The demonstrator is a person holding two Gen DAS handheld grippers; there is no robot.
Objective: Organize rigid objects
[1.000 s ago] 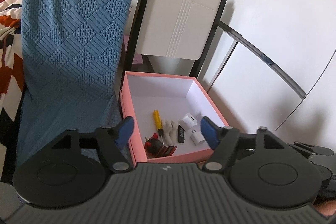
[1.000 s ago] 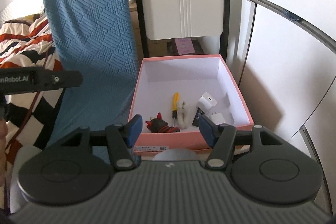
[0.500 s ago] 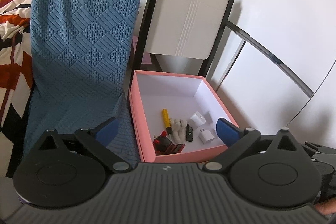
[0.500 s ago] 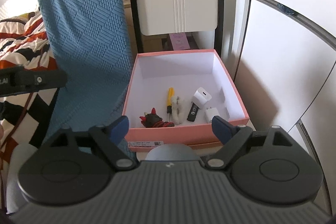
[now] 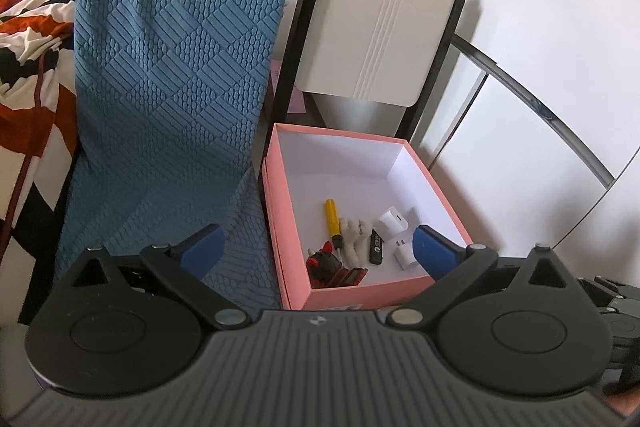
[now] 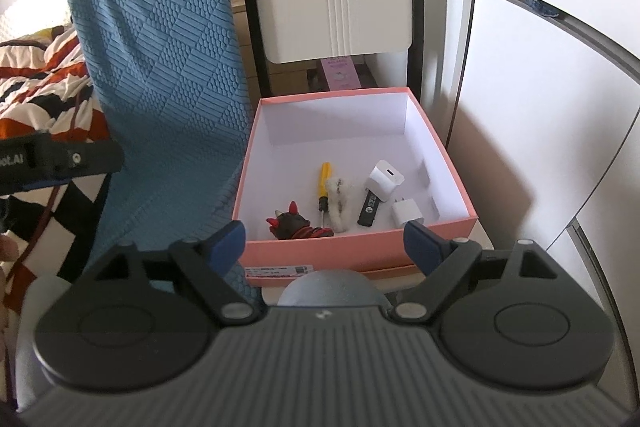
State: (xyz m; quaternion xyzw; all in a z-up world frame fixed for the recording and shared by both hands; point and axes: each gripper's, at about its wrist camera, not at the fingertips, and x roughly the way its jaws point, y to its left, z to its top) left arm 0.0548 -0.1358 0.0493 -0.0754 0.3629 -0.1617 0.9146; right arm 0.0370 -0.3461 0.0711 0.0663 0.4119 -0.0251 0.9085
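Left claw: the left gripper (image 5: 316,247) stands wide, its blue fingertips (image 5: 202,247) far apart and holding nothing; it hangs above and short of the pink box (image 5: 352,289).
Right claw: the right gripper (image 6: 328,245) is likewise spread wide and empty, its fingertips (image 6: 418,243) framing the near wall of the pink box (image 6: 360,251) from behind.
Box contents: the yellow screwdriver (image 6: 323,187), a fuzzy white piece (image 6: 339,203), a black USB stick (image 6: 370,207), the larger white charger (image 6: 385,179), a smaller white plug (image 6: 408,213) and a black-and-red horned figure (image 6: 292,225) all lie on the box floor toward its near side.
Surroundings: the box sits just beside a blue textured chair cover (image 5: 168,75), with a beige folding chair (image 5: 380,35) standing behind it and a patterned blanket (image 5: 28,39) off to the left.
Progress: judging by the layout, the collecting looks finished or nearly so; no loose rigid object shows outside the box, though anything beneath the grippers is hidden.
Left to do: possibly only drawing both claws away.
Change from earlier: a second ago both claws were much narrower; both have opened, and the box now sits lower and farther off in the right view.
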